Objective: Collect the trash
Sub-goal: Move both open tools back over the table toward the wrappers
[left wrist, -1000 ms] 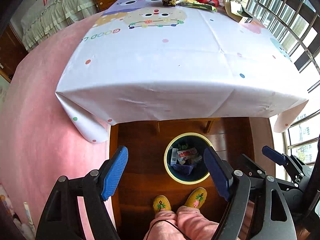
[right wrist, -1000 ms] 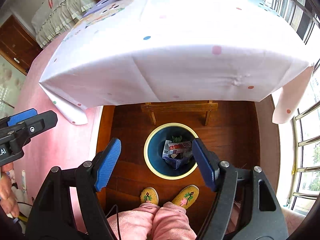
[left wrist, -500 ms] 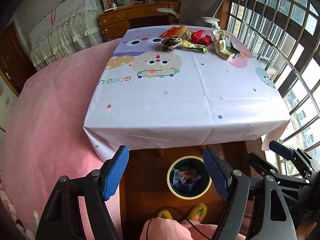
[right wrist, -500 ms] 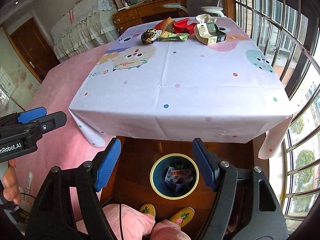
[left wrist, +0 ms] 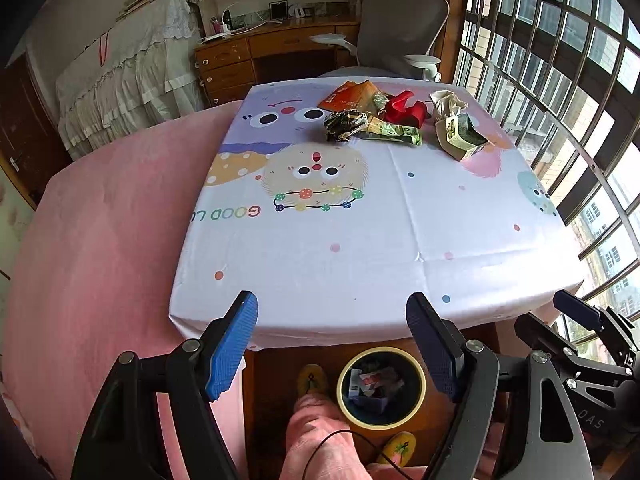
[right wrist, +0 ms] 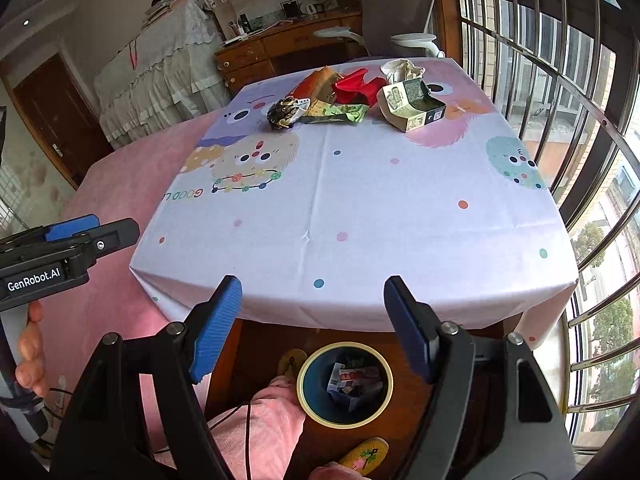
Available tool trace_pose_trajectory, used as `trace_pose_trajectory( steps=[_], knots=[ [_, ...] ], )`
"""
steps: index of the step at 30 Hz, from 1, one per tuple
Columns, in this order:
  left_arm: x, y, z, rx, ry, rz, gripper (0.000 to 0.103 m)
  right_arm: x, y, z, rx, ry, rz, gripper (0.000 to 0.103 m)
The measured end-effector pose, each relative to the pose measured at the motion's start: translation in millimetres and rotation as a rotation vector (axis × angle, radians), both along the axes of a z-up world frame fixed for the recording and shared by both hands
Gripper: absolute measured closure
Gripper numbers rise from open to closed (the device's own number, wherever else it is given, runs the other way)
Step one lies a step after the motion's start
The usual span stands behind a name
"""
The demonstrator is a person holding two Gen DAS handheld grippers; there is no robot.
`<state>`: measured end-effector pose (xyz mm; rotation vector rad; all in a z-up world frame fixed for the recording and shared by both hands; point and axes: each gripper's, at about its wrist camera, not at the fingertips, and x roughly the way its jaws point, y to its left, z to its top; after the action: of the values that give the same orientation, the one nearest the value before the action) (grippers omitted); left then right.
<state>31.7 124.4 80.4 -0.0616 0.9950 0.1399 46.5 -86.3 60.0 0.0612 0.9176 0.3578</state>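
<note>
Tablecloth's (left wrist: 360,240) far end holds trash (left wrist: 392,120), well beyond both empty tongs (left wrist: 332,344).

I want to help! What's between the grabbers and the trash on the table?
Only bare tablecloth, seen in both wrist views, between the open grippers and the trash pile.

The tablecloth (left wrist: 360,240) is white with pastel cartoon monsters and coloured dots. The bin (right wrist: 344,384) is dark blue with a yellow rim. The slippers (right wrist: 362,456) are yellow, the trousers (right wrist: 256,432) pink.
</note>
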Motion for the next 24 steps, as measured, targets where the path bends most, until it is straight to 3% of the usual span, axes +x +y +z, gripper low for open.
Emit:
trace_pose_trajectory(
  steps=[6,14,18,24],
  knots=[
    [84.0,17.9,-6.3,0.012,-0.002,-0.062,0.024,64.1,13.1,0.6,-0.01,-0.009,-0.084,0.032],
    [232.8,49.3,-25.3,0.035,0.028,-0.186,0.024,186.5,45.5,-19.2,0.013,0.051,-0.261,0.032],
    [307.9,53.0,-52.5,0.034,0.053,-0.258,0.024,243.7,57.6,-38.0,0.038,0.081,-0.354,0.032],
    [383.4,43.8,-105.2,0.074,0.1,-0.369,0.024,305.6,65.1,-65.4,0.071,0.121,-0.456,0.032]
  ],
)
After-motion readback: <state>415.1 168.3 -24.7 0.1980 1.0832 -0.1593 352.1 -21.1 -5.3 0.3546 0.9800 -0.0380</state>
